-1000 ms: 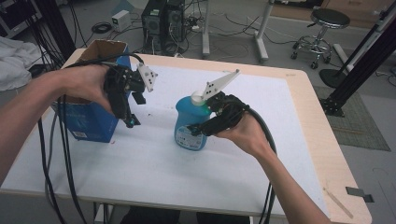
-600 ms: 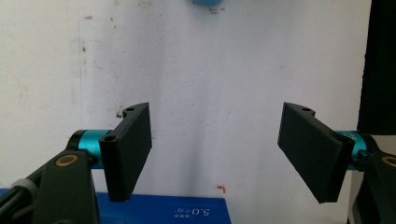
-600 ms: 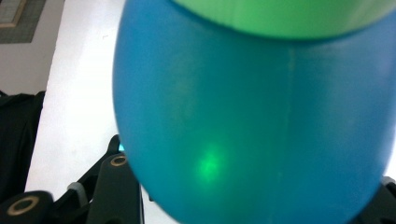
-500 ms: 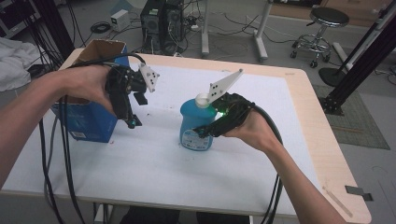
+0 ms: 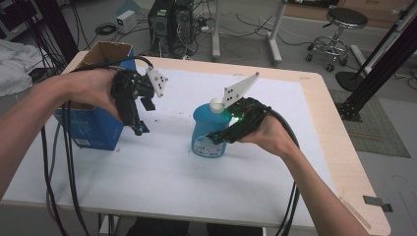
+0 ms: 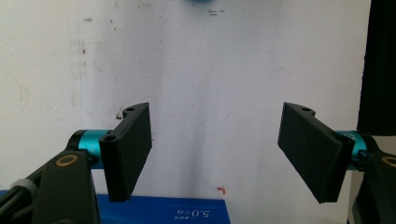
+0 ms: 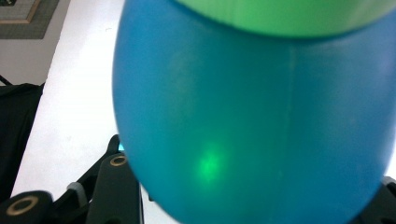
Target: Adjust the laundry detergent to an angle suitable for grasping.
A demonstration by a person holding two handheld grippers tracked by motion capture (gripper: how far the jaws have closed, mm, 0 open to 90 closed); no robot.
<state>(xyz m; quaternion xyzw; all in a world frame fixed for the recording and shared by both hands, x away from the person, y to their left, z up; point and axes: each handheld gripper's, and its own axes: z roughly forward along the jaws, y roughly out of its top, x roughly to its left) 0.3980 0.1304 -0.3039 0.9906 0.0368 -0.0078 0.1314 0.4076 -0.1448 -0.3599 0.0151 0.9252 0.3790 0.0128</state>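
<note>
A blue bottle (image 5: 207,133) with a pale cap stands upright near the middle of the white table (image 5: 162,182). My right gripper (image 5: 220,138) comes in from the right and is shut on the bottle's body. In the right gripper view the blue bottle (image 7: 252,116) sits close up between the black jaws. My left gripper (image 5: 137,129) hangs above the table to the bottle's left, pointing down, next to a blue box (image 5: 93,132). In its own view the left gripper (image 6: 219,156) stands open with nothing between the jaws.
The blue box has open cardboard flaps (image 5: 105,51) and stands at the table's left edge; its rim (image 6: 177,212) lies just under the left jaws. Cables hang from both grippers. A stool (image 5: 339,29) and computer cases (image 5: 172,24) stand beyond the table.
My right gripper has shifted slightly to the right with the bottle in it. The left gripper has stayed in place.
</note>
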